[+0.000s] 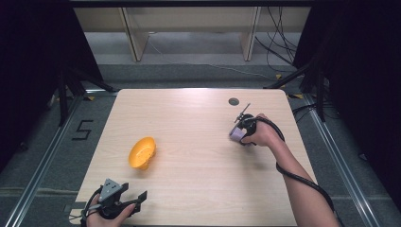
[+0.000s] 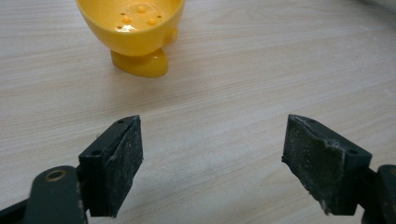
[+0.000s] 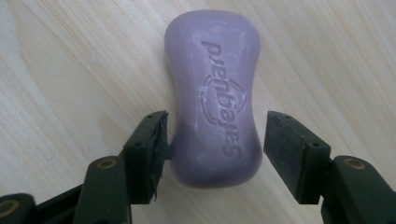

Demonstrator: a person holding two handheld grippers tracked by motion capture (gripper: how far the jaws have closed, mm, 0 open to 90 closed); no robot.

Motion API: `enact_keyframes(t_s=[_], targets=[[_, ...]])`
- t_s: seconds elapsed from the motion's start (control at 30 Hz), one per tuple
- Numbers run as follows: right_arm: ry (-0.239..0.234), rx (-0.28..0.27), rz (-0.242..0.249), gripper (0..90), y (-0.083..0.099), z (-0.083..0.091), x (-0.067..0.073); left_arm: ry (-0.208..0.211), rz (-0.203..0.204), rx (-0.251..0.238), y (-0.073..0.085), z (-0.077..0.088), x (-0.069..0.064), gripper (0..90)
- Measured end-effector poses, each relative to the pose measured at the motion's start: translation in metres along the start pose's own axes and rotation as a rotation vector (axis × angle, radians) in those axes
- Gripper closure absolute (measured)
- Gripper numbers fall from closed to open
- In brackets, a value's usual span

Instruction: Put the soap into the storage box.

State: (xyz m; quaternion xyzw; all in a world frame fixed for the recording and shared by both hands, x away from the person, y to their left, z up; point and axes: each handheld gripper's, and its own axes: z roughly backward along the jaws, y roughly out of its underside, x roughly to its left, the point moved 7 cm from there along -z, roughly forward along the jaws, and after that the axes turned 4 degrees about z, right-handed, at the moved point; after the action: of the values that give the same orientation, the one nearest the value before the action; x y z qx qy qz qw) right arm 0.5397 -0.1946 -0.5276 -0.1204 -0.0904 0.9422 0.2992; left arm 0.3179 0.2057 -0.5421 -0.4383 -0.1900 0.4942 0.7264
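Note:
A purple soap bar with embossed lettering lies flat on the wooden table, right of centre. My right gripper points down over it, its jaws straddling the bar's near end. One pad touches the soap's side while the other stands off with a gap, so it is open. A yellow plastic bowl with a small foot stands left of centre. My left gripper rests at the near left edge, open and empty, facing the bowl from some way back.
A small dark round hole sits in the tabletop near the far right. A black cable trails from the right gripper along the forearm. Past the table lie grey floor and wooden furniture legs.

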Motion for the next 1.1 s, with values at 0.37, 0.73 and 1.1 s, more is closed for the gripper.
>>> enact_keyframes(t_s=[0.37, 0.73, 1.1], targets=[[-0.011, 0.015, -0.008, 40.9, -0.008, -0.007, 0.000, 0.002, -0.018, 0.006, 0.000, 0.000, 0.001, 19.3], [-0.022, 0.041, -0.018, 43.0, -0.016, -0.016, 0.004, -0.003, 0.026, 0.006, 0.001, 0.000, -0.002, 19.3], [-0.016, 0.042, 0.000, 49.4, -0.015, -0.018, 0.003, -0.002, 0.033, 0.005, 0.001, 0.000, -0.002, 19.4]])
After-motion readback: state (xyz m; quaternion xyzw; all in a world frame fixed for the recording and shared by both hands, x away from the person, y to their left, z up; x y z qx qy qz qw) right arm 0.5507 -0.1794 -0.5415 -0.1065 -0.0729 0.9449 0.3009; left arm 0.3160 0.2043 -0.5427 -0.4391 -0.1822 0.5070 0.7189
